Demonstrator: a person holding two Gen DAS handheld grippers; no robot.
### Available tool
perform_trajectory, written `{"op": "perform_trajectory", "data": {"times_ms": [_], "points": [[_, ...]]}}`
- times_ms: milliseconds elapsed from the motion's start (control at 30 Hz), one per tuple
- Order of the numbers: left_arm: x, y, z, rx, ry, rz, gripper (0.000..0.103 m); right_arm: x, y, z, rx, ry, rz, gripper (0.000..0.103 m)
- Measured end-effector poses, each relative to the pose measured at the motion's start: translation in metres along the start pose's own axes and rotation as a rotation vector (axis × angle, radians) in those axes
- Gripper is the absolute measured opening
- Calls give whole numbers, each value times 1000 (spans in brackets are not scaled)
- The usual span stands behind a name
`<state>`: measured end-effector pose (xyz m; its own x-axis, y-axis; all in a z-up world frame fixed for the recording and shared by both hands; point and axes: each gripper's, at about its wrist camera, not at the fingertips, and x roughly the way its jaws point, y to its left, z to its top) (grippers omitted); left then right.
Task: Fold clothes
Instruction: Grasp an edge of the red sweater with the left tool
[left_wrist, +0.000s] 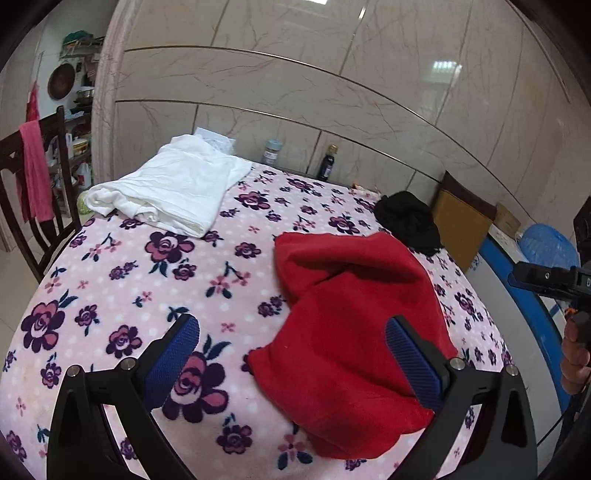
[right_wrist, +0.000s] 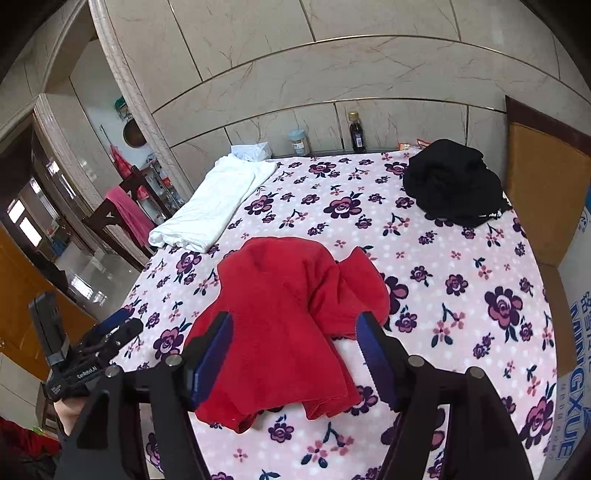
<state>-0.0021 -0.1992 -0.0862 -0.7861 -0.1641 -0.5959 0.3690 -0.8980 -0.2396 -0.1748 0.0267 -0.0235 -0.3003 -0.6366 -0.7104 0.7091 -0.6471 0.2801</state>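
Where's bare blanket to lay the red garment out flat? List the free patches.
Free: the floral blanket right of the red garment, below the black clothes; also the near-left stretch under the folded white garment. Crowded: the back edge, with jar and bottle.

A home: floral-blanketed table, wooden chair, kitchen shelves.

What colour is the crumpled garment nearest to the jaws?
Red garment, seen best in the right wrist view.
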Motion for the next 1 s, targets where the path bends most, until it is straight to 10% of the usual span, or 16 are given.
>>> {"op": "perform_trajectory", "data": {"times_ms": [300, 667, 900, 1000], "points": [[16, -32, -46, 212, 108, 28, 103, 47, -23, -58, 71, 95, 30, 78], [22, -116, -74, 584, 30, 78, 103, 32, -22, -61, 20, 24, -44, 78], [48, -154, -80, 641, 14, 116, 103, 26, -32, -64, 43, 5, -55, 78], [62, -153, -76, 620, 40, 131, 83, 27, -38, -66, 47, 10, -68, 78]]}}
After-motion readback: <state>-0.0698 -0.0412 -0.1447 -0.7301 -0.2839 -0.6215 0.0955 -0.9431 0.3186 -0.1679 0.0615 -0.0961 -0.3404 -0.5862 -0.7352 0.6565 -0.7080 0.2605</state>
